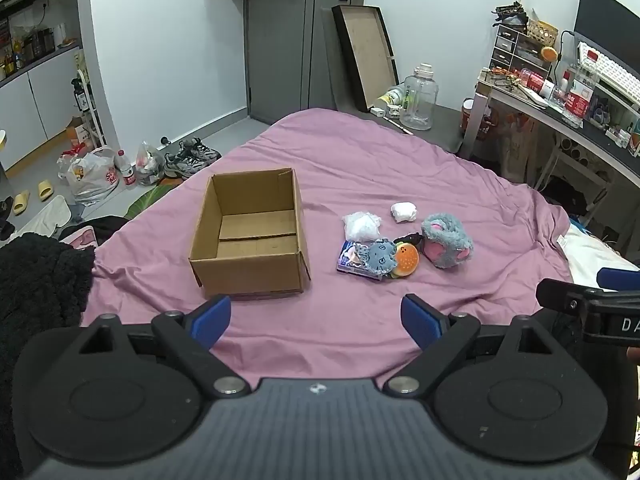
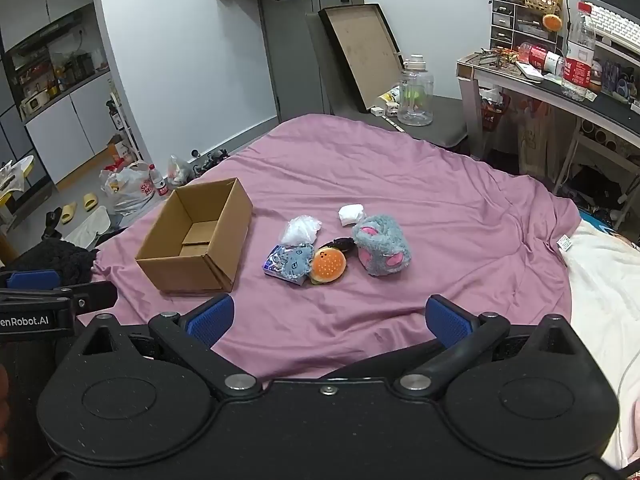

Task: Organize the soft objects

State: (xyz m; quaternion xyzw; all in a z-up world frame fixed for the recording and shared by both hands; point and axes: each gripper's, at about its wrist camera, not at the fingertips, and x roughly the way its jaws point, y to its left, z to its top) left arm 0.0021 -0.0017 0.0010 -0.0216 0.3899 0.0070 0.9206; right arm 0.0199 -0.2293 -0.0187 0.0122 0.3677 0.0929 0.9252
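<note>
An empty cardboard box (image 1: 248,236) (image 2: 196,240) stands open on the pink bedsheet (image 1: 460,184). To its right lies a cluster of soft things: a grey-and-pink fluffy plush (image 1: 446,240) (image 2: 382,248), an orange burger plush (image 1: 406,260) (image 2: 329,266), a small blue-grey plush (image 1: 380,258) (image 2: 294,260) on a packet, a clear crumpled bag (image 1: 362,226) (image 2: 300,228), a white wad (image 1: 403,212) (image 2: 350,213) and a dark item (image 1: 410,238) (image 2: 340,245). My left gripper (image 1: 316,320) hovers open in front of the box. My right gripper (image 2: 328,320) hovers open before the cluster. Neither holds anything.
A black knitted garment (image 1: 40,280) lies at the bed's left edge. A cluttered desk (image 1: 560,96) stands at the right, a big clear jug (image 1: 418,98) beyond the bed. Bags, shoes and slippers litter the floor (image 1: 100,176) at left. White bedding (image 2: 600,300) lies at right.
</note>
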